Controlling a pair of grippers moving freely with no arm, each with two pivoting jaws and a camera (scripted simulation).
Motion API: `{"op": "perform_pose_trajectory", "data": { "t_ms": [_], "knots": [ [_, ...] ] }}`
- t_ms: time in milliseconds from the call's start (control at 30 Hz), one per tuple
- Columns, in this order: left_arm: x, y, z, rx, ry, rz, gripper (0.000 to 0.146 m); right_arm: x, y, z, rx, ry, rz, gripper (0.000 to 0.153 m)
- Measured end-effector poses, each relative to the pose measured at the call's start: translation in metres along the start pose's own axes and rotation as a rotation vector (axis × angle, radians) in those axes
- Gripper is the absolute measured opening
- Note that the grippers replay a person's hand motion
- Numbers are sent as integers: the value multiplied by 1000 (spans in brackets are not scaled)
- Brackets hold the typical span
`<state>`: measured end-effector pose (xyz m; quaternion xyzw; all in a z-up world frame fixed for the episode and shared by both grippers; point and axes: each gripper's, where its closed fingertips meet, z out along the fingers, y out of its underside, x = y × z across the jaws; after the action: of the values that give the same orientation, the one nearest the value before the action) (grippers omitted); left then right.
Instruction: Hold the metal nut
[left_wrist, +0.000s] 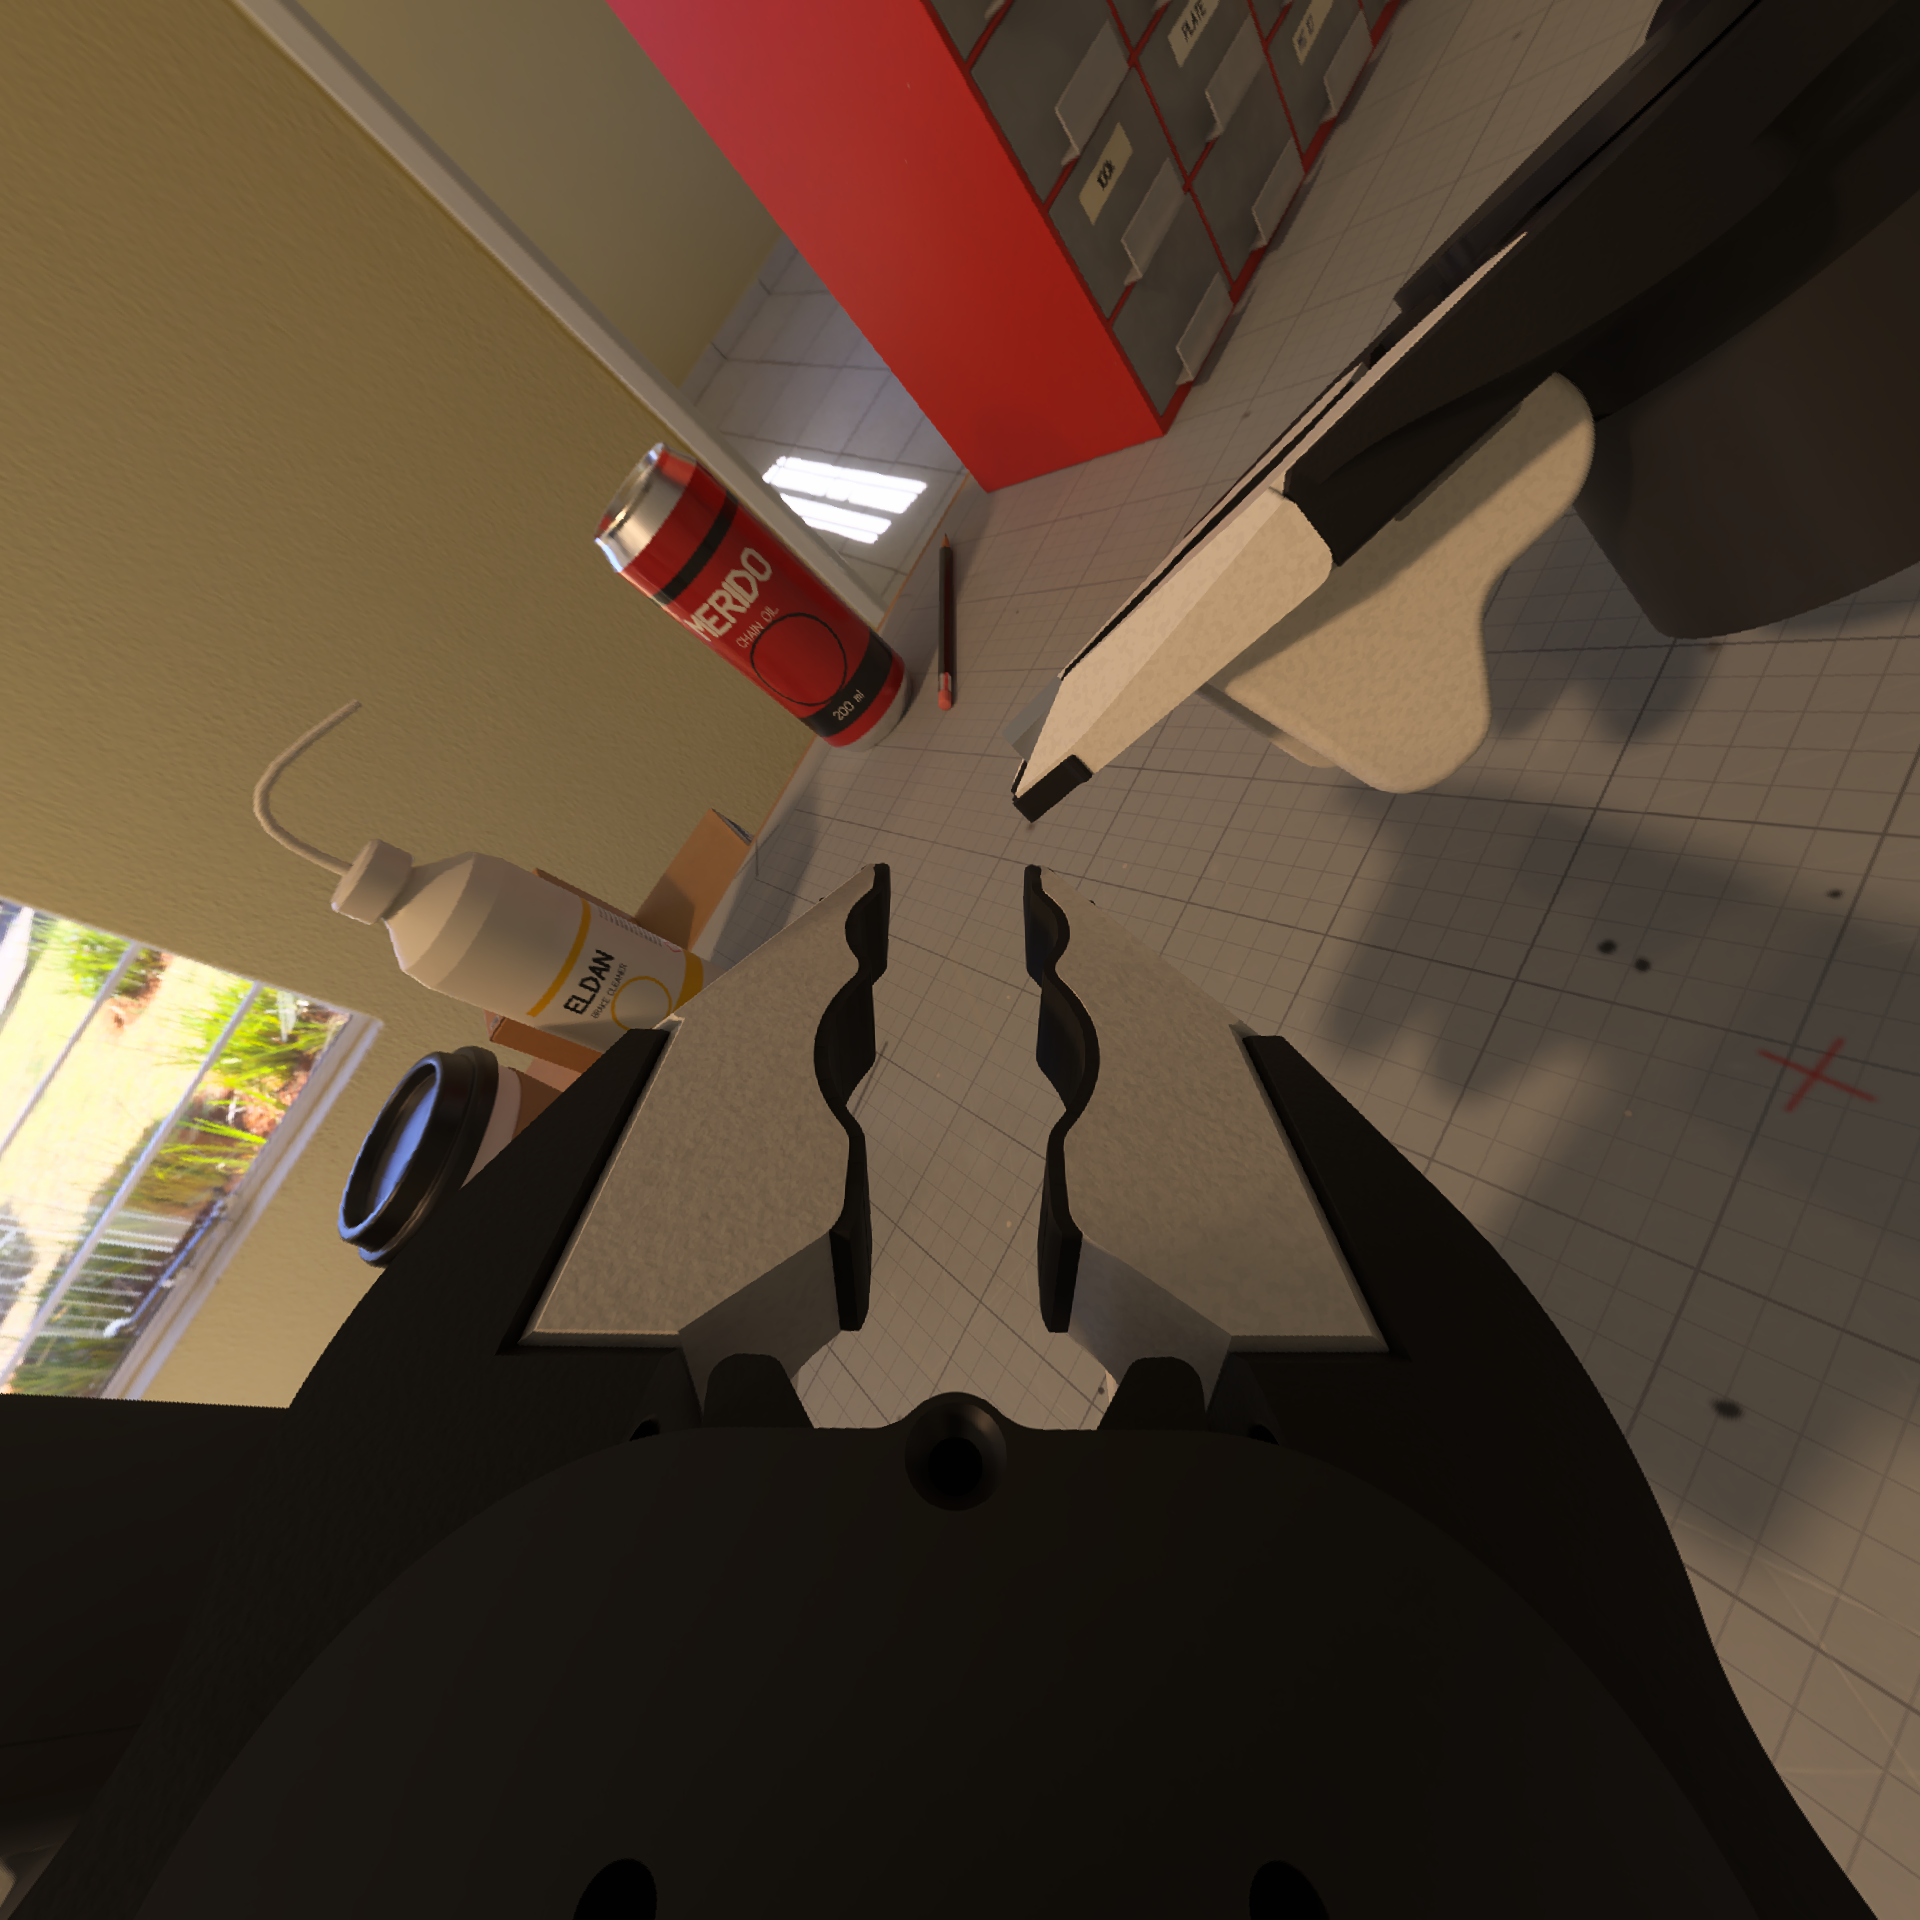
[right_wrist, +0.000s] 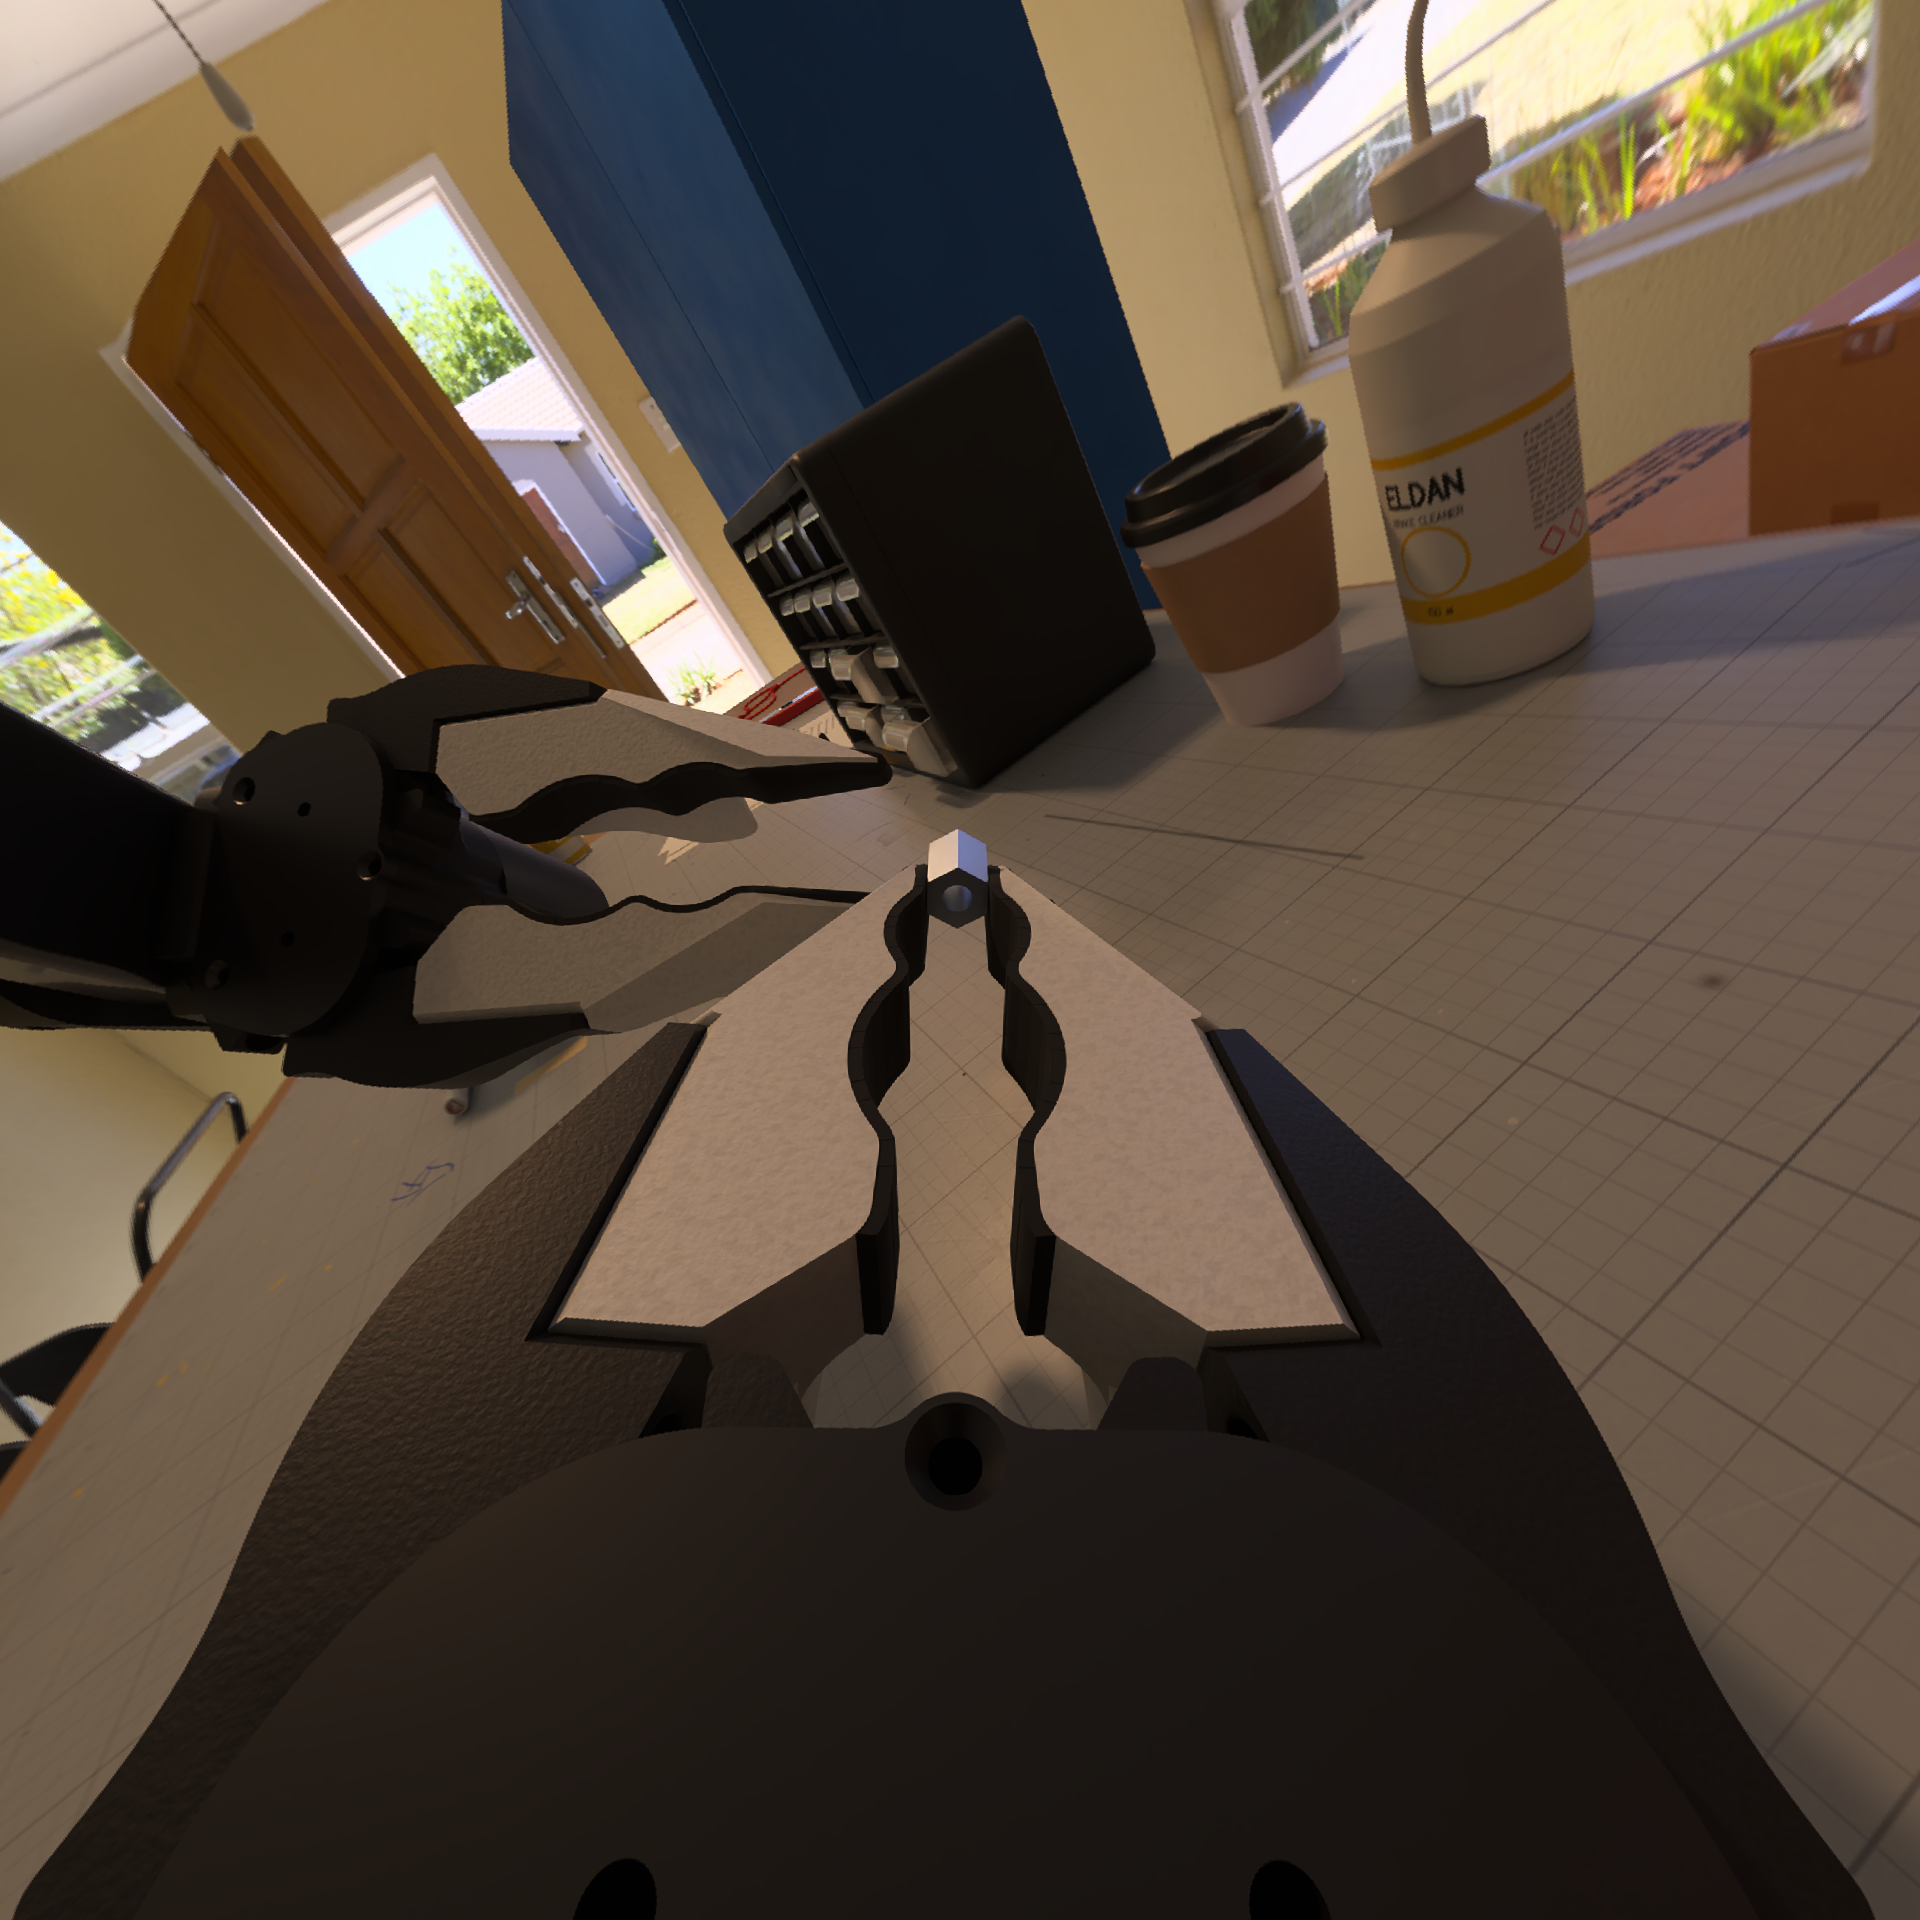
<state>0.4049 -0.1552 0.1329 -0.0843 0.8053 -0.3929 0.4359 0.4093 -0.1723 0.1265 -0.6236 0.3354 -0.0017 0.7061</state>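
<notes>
A small silver hexagonal metal nut (right_wrist: 956, 883) sits between the fingertips of my right gripper (right_wrist: 956, 896), which is shut on it and holds it above the gridded mat. My left gripper (left_wrist: 956, 878) is open and empty, pointing down at the mat. In the right wrist view the left gripper (right_wrist: 831, 831) hovers open to the left of the nut, apart from it. In the left wrist view the right gripper (left_wrist: 1049, 795) comes in from the upper right, its tip just beyond my left fingertips; the nut is hidden there.
A red can (left_wrist: 748, 597), a red pencil (left_wrist: 945, 623) and a red drawer cabinet (left_wrist: 997, 208) lie ahead. A white squeeze bottle (right_wrist: 1465, 436), a coffee cup (right_wrist: 1236, 561), a black drawer organiser (right_wrist: 935, 582) and a cardboard box (right_wrist: 1839, 405) stand on the gridded mat (right_wrist: 1455, 1039).
</notes>
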Motion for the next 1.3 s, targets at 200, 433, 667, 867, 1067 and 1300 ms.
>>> {"op": "perform_pose_trajectory", "data": {
  "t_ms": [200, 433, 667, 867, 1067, 1300],
  "knots": [
    [6, 4, 2, -38, 41, 13, 20, 3, 5, 2, -21, 10, 12, 10],
    [12, 8, 4, -55, 88, -57, 23, 5, 9, 2, -43, 12, 44, 10],
    [14, 9, 0, -14, 203, -214, 25, 2, 16, 4, -85, -92, 286, 10],
    [15, 7, -1, -10, 223, -233, 25, -3, 21, 5, -101, -166, 410, 10],
    [17, 8, -1, -27, 217, -207, 27, -2, 22, 5, -108, -172, 419, 10],
    [14, 3, -3, -1, 210, -215, 28, -4, 20, 5, -93, -193, 454, 10]
  ]
}}
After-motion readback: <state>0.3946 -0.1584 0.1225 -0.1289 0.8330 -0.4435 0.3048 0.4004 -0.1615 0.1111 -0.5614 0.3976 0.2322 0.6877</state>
